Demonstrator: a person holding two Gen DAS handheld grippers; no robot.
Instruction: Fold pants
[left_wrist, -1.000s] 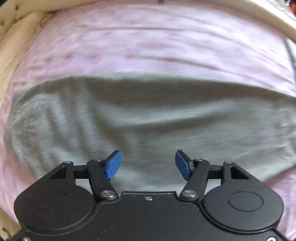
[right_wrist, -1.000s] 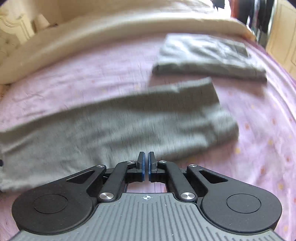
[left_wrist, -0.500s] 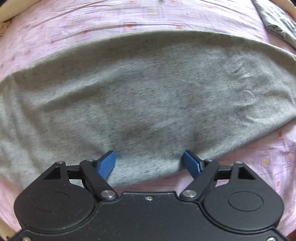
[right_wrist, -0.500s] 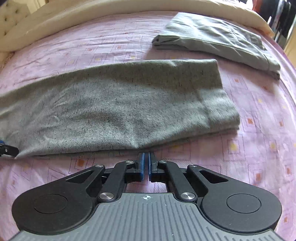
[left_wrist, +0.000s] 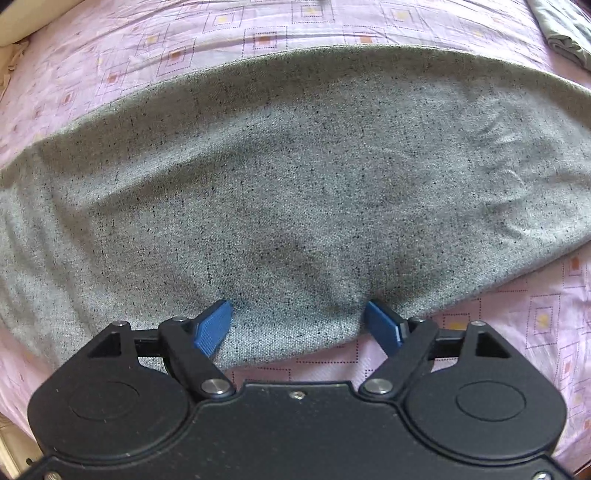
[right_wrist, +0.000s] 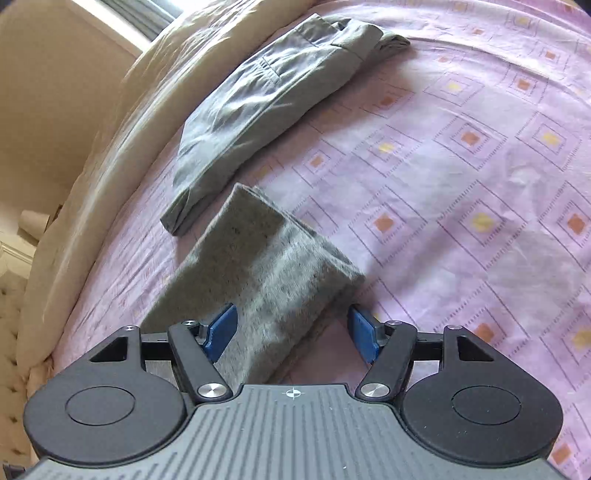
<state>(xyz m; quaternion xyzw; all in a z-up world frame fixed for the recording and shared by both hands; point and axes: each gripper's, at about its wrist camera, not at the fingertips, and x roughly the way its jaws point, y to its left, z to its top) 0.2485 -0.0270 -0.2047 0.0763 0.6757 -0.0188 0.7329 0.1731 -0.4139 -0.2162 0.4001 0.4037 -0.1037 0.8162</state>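
Observation:
Grey speckled pants (left_wrist: 295, 192) lie flat and folded lengthwise on the pink patterned bed sheet (left_wrist: 258, 33). My left gripper (left_wrist: 298, 326) is open, its blue pads (left_wrist: 212, 326) straddling the near edge of the pants' middle part. In the right wrist view the pants' right end (right_wrist: 266, 273) shows as stacked layers. My right gripper (right_wrist: 293, 332) is open, its blue pads (right_wrist: 364, 334) on either side of that end's near corner.
A second, smoother grey folded garment (right_wrist: 266, 99) lies on the sheet beyond the pants' end; its corner shows in the left wrist view (left_wrist: 565, 29). A cream duvet roll (right_wrist: 122, 147) runs along the bed's far side. Bare sheet (right_wrist: 480, 184) spreads to the right.
My right gripper went from shut to open and swung to the pants' right end. My left gripper came down closer to the pants' near edge, staying open.

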